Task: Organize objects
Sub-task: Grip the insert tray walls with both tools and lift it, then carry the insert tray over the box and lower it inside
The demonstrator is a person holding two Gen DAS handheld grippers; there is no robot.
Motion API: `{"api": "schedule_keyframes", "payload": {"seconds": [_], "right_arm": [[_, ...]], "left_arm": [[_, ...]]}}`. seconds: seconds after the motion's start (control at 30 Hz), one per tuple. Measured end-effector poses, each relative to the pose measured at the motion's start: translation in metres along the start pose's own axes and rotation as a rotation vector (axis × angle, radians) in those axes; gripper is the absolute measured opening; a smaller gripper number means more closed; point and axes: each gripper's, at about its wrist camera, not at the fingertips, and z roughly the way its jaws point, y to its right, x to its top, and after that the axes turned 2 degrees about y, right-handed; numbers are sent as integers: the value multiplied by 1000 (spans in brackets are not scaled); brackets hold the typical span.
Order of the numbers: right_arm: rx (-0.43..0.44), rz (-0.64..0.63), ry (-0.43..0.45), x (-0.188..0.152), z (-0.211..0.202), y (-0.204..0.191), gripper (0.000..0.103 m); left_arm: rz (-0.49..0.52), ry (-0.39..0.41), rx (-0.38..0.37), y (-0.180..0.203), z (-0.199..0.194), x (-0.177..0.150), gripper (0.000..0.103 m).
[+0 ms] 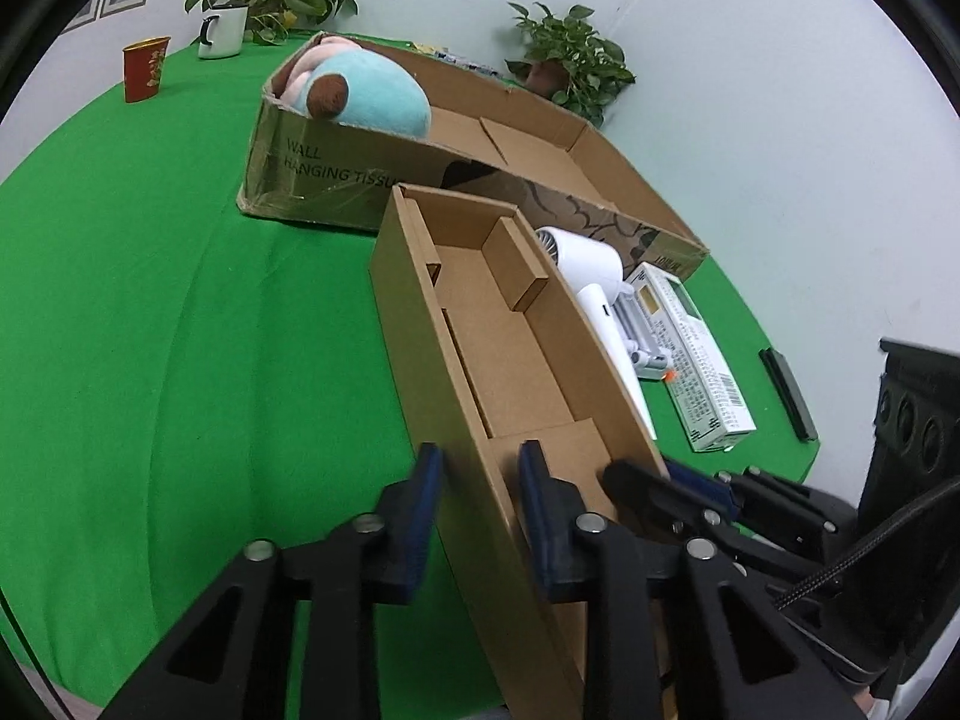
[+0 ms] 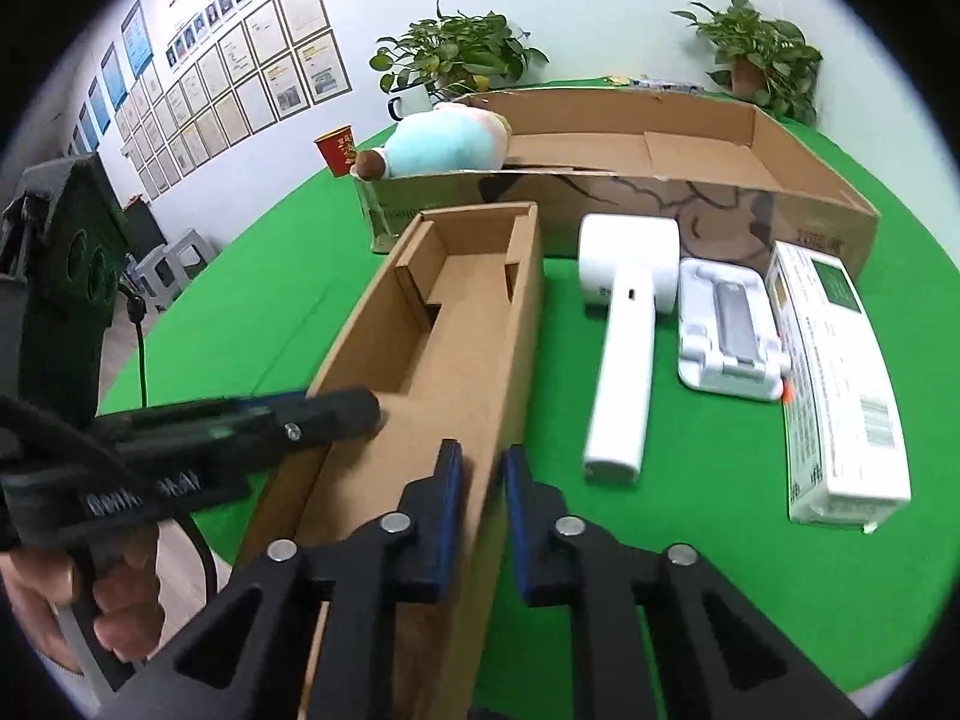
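A: Working from the left, the left gripper (image 1: 480, 480) straddles the left wall of the narrow cardboard box (image 1: 510, 348), one finger outside, one inside; the pads look clamped on that wall, though I judge that from how snugly they sit; the right gripper (image 2: 483, 486) is closed the same way on the right wall.

B: So the box sits on the green tablecloth (image 1: 150, 330), near end between both grippers, tilted slightly?

A: Tilted in the left view, yes; whether it is lifted I cannot tell; to move it well I would keep both grips level and travel together, so the thin walls do not twist or tear.

B: And to its right?

A: The white handheld fan (image 2: 624, 324) just beside it, then the white stand (image 2: 729, 330), then the printed carton (image 2: 840, 384); behind them the large open cardboard box (image 2: 798, 180) holding a plush toy (image 2: 444, 144).

B: The room?

A: Framed certificates (image 2: 240, 84) on the left wall; a red cup (image 2: 337, 150), a white mug (image 1: 223, 31), two potted plants (image 2: 456, 54) at the back.
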Motion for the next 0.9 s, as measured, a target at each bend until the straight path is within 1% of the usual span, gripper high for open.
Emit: {"api": "schedule_keyframes", "payload": {"seconds": [0.13, 0.23, 0.33, 0.47, 0.6, 0.73, 0.9], "right_arm": [[-29, -7, 6, 2, 2, -2, 11], [-67, -34, 8, 1, 1, -7, 10], [-72, -18, 23, 1, -3, -8, 9], [-63, -4, 72, 4, -16, -11, 9], [-68, -12, 138, 17, -33, -13, 9], [-68, -34, 189, 31, -42, -12, 9], [-71, -17, 259, 55, -52, -3, 9]], "left_arm": [[16, 6, 19, 4, 0, 0, 22], [50, 16, 58, 11, -1, -1, 19], [62, 36, 82, 16, -8, 0, 17], [88, 99, 105, 27, -25, 6, 16], [116, 167, 109, 38, -41, 18, 16], [135, 228, 122, 48, -54, 36, 14], [190, 290, 121, 66, -67, 67, 14]]}}
